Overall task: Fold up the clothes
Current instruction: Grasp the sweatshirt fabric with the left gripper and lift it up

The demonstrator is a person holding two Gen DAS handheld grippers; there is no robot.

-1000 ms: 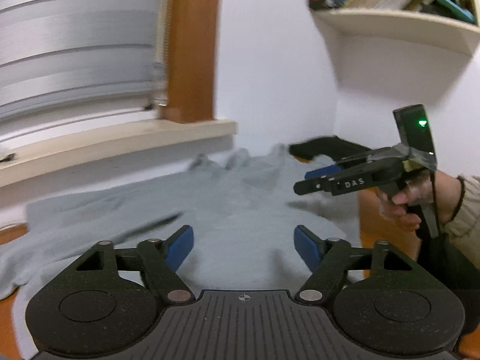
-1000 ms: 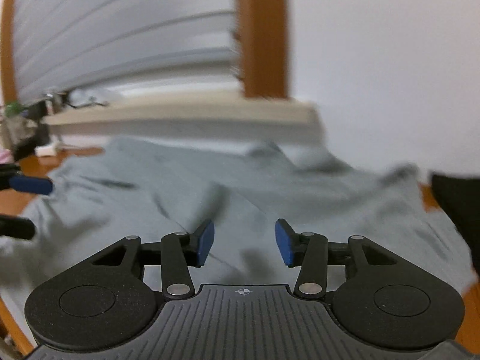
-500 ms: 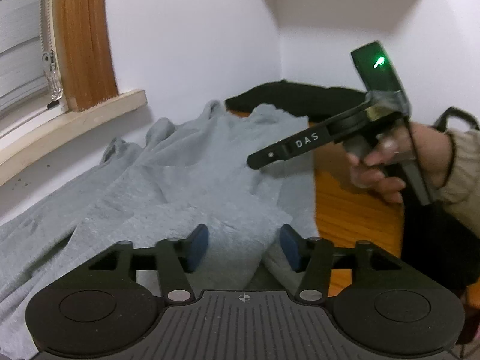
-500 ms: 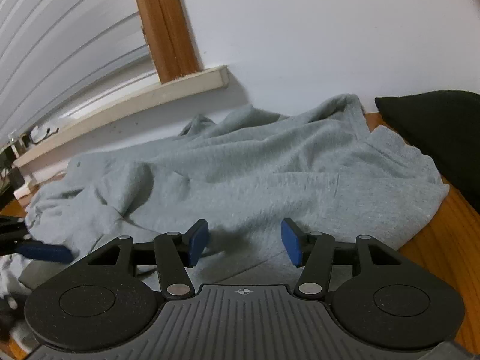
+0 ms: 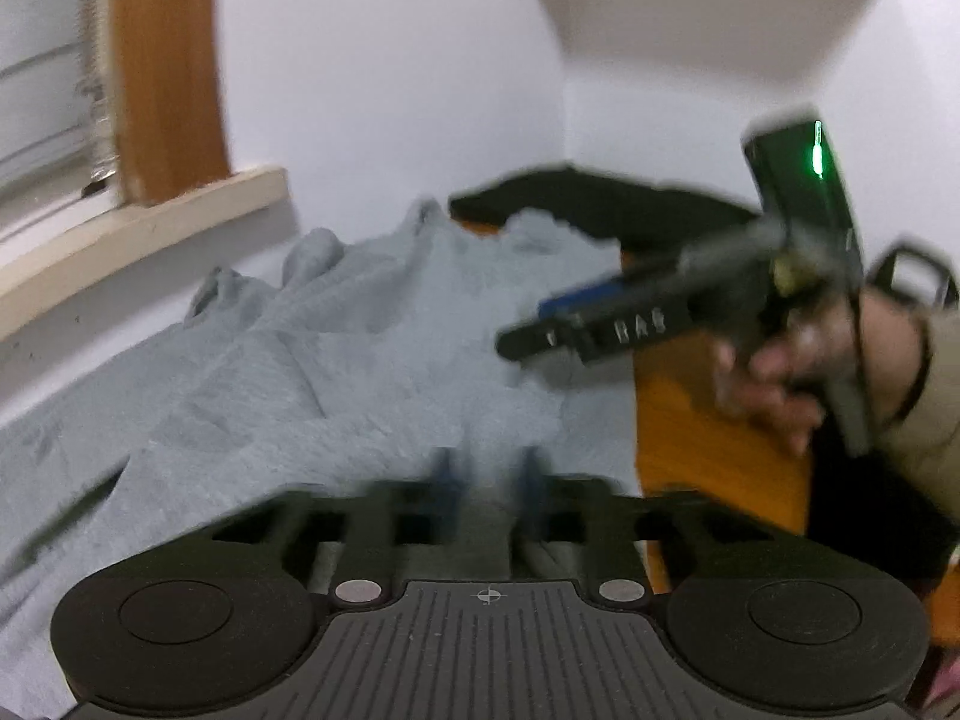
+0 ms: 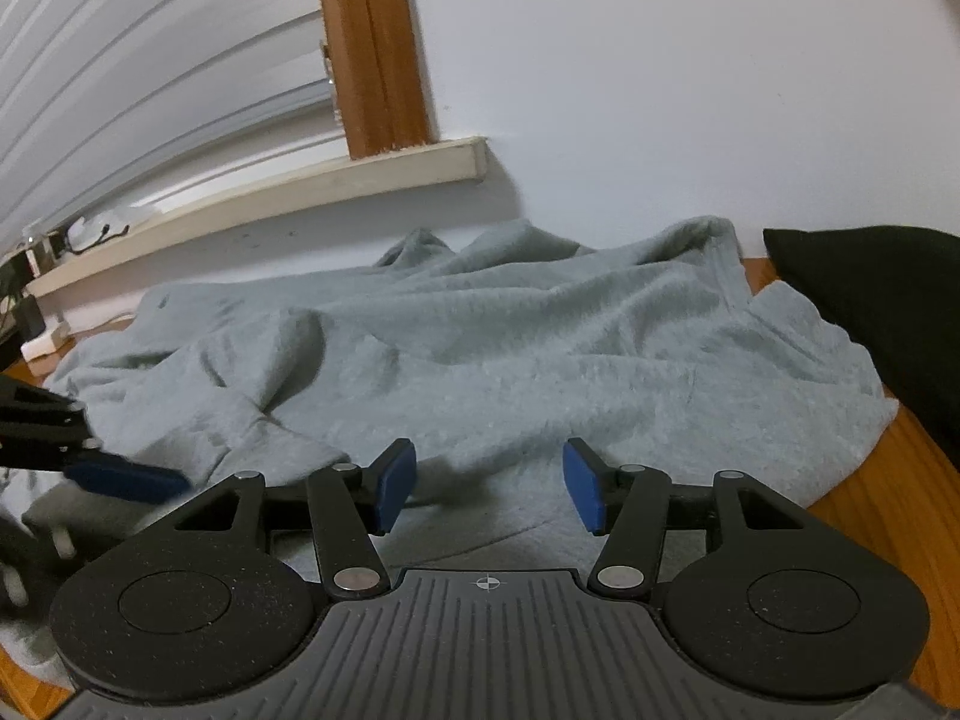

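The left gripper (image 5: 486,474) has drawn its blue pads in since half a second ago — they were spread wide over the cloth, and now they stand close together, blurred, with grey fabric showing between them. Whether they actually pinch the grey sweatshirt (image 5: 336,360) I can't tell through the smear. The right gripper (image 6: 489,483) hangs with its jaws spread wide just above the near hem, gripping nothing. The sweatshirt (image 6: 510,348) lies rumpled on the wooden table (image 6: 888,480), pushed up against the wall under the window sill (image 6: 300,180), a black garment (image 6: 882,288) just beside it. My guess — the left side is taking its hold first, and the right must close on the hem before any fold starts.
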